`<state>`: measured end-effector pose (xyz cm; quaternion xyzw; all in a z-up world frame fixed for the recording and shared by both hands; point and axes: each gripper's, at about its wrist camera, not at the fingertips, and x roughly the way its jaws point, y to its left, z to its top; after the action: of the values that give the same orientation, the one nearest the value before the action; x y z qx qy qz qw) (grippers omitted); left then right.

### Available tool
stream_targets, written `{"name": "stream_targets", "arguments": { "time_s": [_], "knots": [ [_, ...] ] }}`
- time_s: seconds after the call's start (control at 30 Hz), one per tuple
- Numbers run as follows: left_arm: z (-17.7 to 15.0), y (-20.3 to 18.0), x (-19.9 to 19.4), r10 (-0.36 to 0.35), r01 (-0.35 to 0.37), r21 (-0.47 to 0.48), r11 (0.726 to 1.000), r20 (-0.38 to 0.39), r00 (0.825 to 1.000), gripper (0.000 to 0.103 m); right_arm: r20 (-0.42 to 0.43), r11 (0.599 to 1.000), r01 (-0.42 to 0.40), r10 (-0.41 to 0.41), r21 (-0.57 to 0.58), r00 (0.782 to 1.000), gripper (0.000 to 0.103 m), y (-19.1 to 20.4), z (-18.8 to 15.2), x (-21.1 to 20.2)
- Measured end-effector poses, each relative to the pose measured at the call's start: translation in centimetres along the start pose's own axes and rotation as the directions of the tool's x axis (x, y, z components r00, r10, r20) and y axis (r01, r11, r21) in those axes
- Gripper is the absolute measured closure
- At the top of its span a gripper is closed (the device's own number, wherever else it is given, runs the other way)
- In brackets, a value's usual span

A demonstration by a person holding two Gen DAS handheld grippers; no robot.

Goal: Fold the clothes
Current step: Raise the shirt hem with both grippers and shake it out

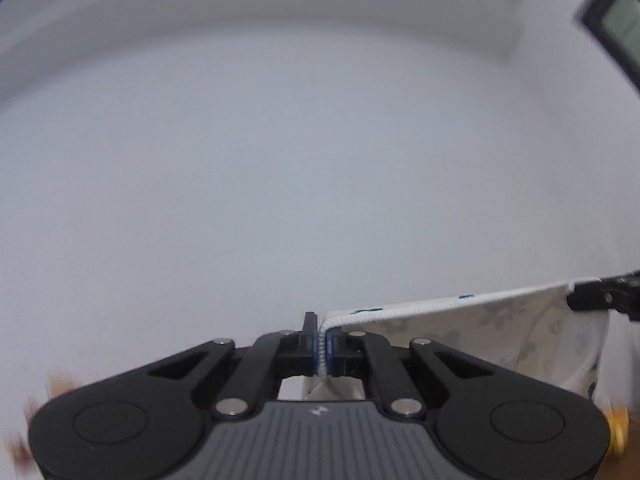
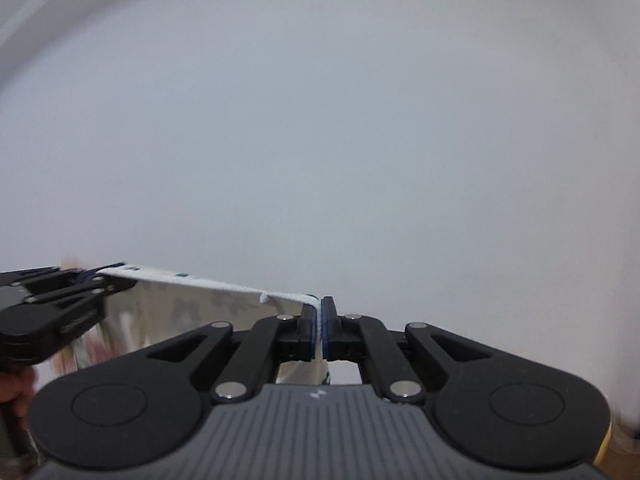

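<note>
A white garment (image 1: 472, 332) with a faint grey print and small blue-green marks hangs stretched in the air between both grippers. My left gripper (image 1: 322, 344) is shut on one end of its ribbed white edge. My right gripper (image 2: 319, 328) is shut on the other end of that edge. In the left wrist view the right gripper (image 1: 576, 300) shows at the far right, pinching the cloth. In the right wrist view the garment (image 2: 192, 300) runs left to the left gripper (image 2: 94, 280). The cloth's lower part hangs out of sight below the fingers.
Both cameras look up at a plain white wall (image 1: 304, 160) and a ceiling moulding (image 1: 120, 24). A dark window frame (image 1: 616, 24) sits at the top right of the left wrist view. A person's hand (image 2: 14, 392) holds the left gripper's handle.
</note>
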<state>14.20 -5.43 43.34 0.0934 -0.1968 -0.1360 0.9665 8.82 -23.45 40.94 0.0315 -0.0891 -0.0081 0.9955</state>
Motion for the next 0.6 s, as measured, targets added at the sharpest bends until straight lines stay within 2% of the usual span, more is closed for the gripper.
{"name": "stream_targets", "arguments": {
  "time_s": [0.03,0.1,0.17,0.23,0.33,0.4,0.6],
  "knots": [
    [1.2,0.0,-0.2,-0.014,0.014,0.000,1.000,0.015,1.000,0.099,0.050,1.000,0.004,-0.003,-0.019,0.999,0.101,0.2,1.9,-0.9],
    [2.0,-0.5,-0.5,-0.041,0.041,0.038,0.998,0.002,0.999,0.099,0.092,0.998,0.022,-0.017,-0.064,0.996,0.101,0.6,3.9,-2.2],
    [1.2,-1.0,-0.4,-0.088,0.091,0.048,0.995,-0.064,0.994,0.098,0.078,0.993,0.049,-0.040,-0.105,0.996,0.101,0.3,4.6,-2.4],
    [0.0,-1.4,-0.2,-0.144,0.151,0.040,0.988,-0.150,0.978,0.098,0.013,0.992,0.056,-0.055,-0.112,0.998,0.101,-0.5,3.9,-1.8],
    [-3.0,-2.3,0.4,-0.218,0.228,0.003,0.974,-0.282,0.934,0.098,-0.081,0.994,0.047,-0.056,-0.100,0.995,0.101,-1.7,1.8,-1.2],
    [-5.0,-2.9,0.6,-0.261,0.270,-0.024,0.963,-0.344,0.902,0.099,-0.142,0.996,0.037,-0.049,-0.084,0.989,0.101,-2.5,0.1,-0.9],
    [-11.0,-4.1,-0.3,-0.384,0.358,-0.144,0.922,-0.441,0.811,0.099,-0.278,0.999,0.004,-0.017,-0.048,0.960,0.101,-4.2,-6.0,-1.7]
  ]
}}
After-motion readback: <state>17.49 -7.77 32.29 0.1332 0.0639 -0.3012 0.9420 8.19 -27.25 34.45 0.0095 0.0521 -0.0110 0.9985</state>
